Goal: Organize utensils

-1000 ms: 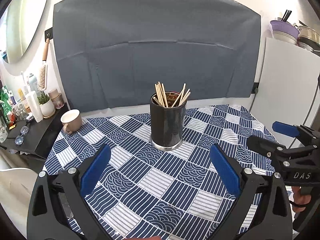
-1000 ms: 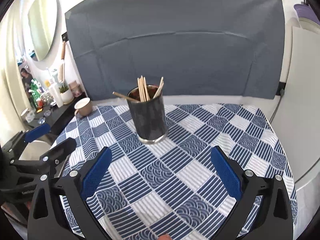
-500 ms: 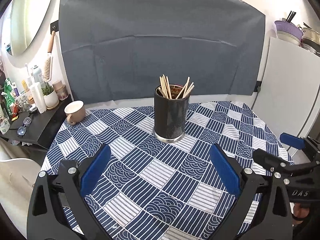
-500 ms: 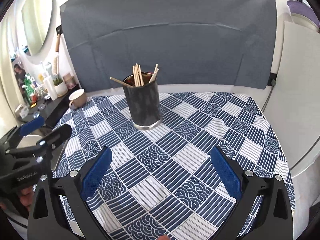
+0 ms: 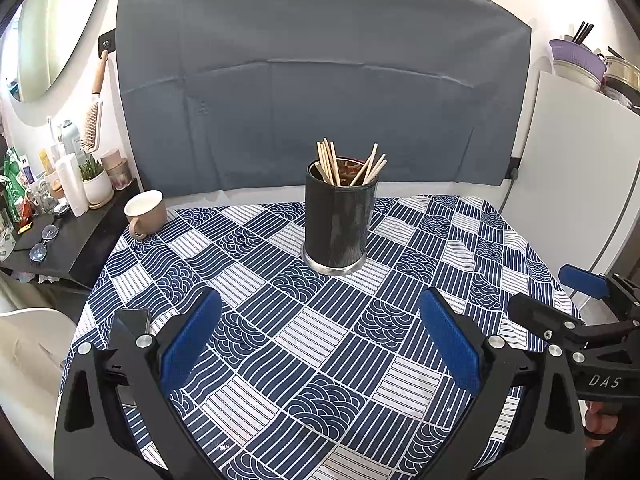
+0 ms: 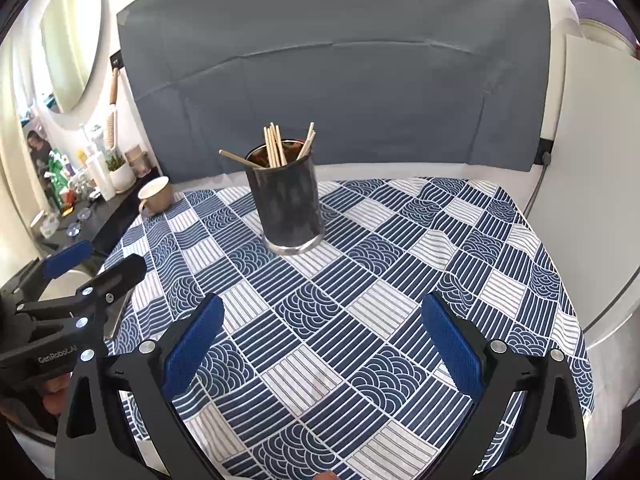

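Note:
A black cylindrical holder (image 5: 339, 220) stands upright on the blue and white patterned tablecloth (image 5: 320, 340), toward the back middle. Several wooden chopsticks (image 5: 332, 160) stick out of its top. It also shows in the right wrist view (image 6: 288, 204), with one chopstick (image 6: 240, 159) leaning far left over the rim. My left gripper (image 5: 320, 344) is open and empty, well short of the holder. My right gripper (image 6: 324, 344) is open and empty too, above the cloth. Each gripper shows in the other's view, the right one (image 5: 576, 300) and the left one (image 6: 88, 268).
A beige mug (image 5: 145, 212) sits at the table's back left corner. A dark phone-like slab (image 5: 130, 322) lies near the left edge. A black side shelf (image 5: 60, 240) with bottles, a plant and glasses stands left. A white cabinet (image 5: 580, 184) stands right.
Both grippers have drawn back and risen from the holder, so it looks smaller and more of the tablecloth shows. Both stay open and empty.

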`<state>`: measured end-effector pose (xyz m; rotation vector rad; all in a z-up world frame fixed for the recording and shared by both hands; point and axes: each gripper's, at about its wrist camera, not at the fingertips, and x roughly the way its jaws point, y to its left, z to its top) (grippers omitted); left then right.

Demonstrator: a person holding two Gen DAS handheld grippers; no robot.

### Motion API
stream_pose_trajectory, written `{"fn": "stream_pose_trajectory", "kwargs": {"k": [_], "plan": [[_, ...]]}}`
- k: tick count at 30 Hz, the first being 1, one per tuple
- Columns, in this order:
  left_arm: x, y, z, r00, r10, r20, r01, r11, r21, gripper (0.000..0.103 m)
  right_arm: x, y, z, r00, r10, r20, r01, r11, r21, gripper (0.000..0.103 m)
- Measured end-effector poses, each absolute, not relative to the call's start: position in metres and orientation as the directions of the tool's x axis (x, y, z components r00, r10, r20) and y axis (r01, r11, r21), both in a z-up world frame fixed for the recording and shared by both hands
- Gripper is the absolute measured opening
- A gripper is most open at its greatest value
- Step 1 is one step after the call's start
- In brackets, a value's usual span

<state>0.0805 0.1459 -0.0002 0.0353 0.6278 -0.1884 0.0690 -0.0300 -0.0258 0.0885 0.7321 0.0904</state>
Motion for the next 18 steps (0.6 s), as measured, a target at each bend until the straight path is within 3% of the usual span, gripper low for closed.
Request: {"fn": "stream_pose_trajectory", "kwargs": {"k": [18], "plan": [[0.0851, 0.1513, -0.0053, 0.771, -0.182, -0.610, 0.188, 0.981, -0.055, 0.097, 0.0671, -0.0296, -0.0276, 0.737, 0.114, -0.666, -0.051, 0.992, 0.114, 0.095]]}}
